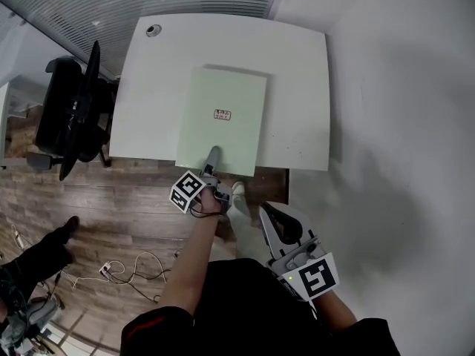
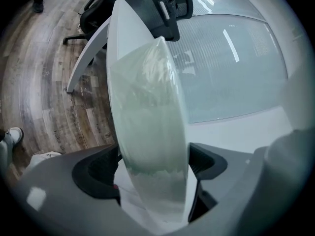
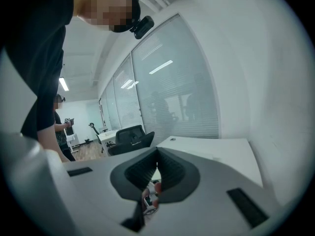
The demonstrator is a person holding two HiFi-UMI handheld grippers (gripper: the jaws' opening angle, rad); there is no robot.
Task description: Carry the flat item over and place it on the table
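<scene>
Pale-green, the one flat item (image 1: 223, 121) is seen lying on the white table (image 1: 297, 65), its near edge at the table's front edge. Bare tabletop is left on either side and behind it. One office chair (image 1: 70, 110) is parked to the left. The left gripper (image 1: 211, 158) is stretched forward, with its jaws spread wide about the item's near edge and not pressing on it. The right gripper (image 1: 269, 213) is held back by the body, with its jaws closed on nothing.
</scene>
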